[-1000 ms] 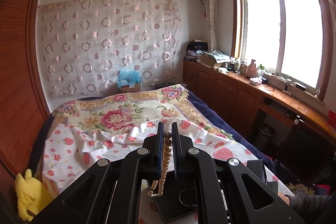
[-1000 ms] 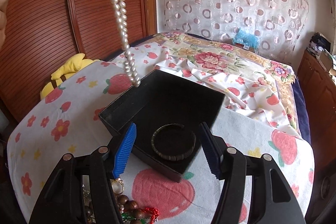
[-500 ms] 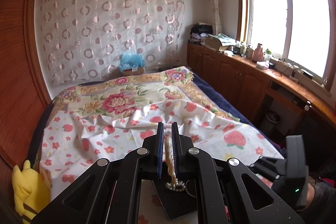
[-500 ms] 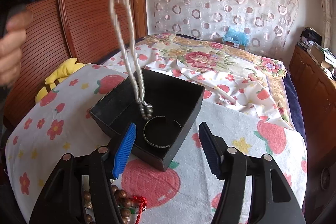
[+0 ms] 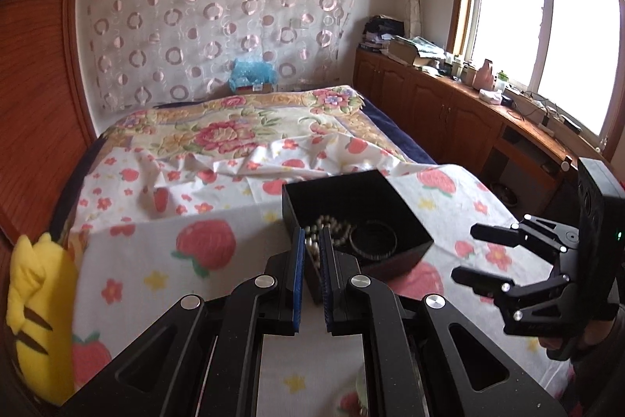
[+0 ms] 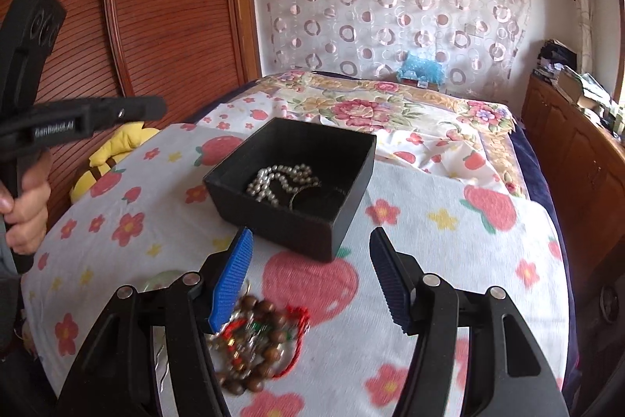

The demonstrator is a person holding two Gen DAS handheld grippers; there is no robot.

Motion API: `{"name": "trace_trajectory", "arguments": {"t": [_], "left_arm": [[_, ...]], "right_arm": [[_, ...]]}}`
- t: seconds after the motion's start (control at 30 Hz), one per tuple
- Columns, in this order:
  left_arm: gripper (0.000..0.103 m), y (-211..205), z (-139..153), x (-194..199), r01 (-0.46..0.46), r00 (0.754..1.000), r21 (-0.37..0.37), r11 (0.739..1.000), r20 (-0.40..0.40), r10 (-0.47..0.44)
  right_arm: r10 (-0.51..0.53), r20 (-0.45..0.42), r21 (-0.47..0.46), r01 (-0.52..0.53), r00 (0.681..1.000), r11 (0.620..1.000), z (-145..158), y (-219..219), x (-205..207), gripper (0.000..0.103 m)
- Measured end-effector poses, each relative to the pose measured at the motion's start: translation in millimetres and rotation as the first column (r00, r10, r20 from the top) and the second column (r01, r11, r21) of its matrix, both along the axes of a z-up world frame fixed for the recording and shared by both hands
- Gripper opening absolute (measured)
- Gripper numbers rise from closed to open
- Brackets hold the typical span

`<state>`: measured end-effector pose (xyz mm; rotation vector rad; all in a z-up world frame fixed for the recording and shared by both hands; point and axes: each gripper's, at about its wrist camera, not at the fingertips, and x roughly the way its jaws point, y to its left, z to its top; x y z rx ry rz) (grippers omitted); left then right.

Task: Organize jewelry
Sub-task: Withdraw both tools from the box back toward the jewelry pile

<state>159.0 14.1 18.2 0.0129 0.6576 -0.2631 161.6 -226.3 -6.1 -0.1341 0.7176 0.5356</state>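
Observation:
A black open box (image 6: 289, 225) (image 5: 351, 178) stands on the strawberry-print cloth. In it lie a pearl necklace (image 6: 281, 178) (image 5: 332, 227), heaped, and a dark bangle (image 5: 373, 241) (image 6: 308, 196). My left gripper (image 5: 311, 241) is shut, with only a thin gap, at the box's near left corner; pearls show through the gap. In the right wrist view the left gripper (image 6: 164, 108) is at the far left, held by a hand, and no strand hangs from it. My right gripper (image 6: 310, 245) (image 5: 465, 255) stands open just before the box. Brown wooden beads with red cord (image 6: 258, 339) lie under its left finger.
A pale green ring-like piece (image 6: 160, 280) lies left of the bead pile. A yellow plush toy (image 5: 35, 307) (image 6: 113, 147) sits at the cloth's left edge by a wooden slatted door (image 6: 164, 6). A flowered bed (image 5: 218, 135) lies beyond, and wooden cabinets (image 5: 449, 112) run along the right.
The left gripper came down toward the box. The pearl necklace that hung from it now lies heaped inside. The right gripper drew back, so the box sits farther off and the bead pile shows more.

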Motion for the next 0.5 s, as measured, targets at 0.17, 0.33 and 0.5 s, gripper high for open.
{"name": "trace_trajectory", "arguments": {"t": [0.17, 0.33, 0.5], "left_arm": [[0.007, 5, -11, -28, -0.004, 1.000, 0.003, 1.000, -0.011, 0.004], [0.007, 8, -17, -50, -0.012, 1.000, 0.002, 1.000, -0.013, 0.013], [0.007, 6, -27, -66, -0.014, 0.999, 0.009, 1.000, -0.033, 0.014]], "right_arm": [[-0.025, 0.001, -0.013, 0.025, 1.000, 1.000, -4, -2, -24, 0.064], [-0.057, -0.009, -0.010, 0.057, 0.998, 0.998, -9, -14, -52, 0.064], [-0.075, -0.030, -0.009, 0.075, 0.997, 0.997, -18, -26, -78, 0.064]]}}
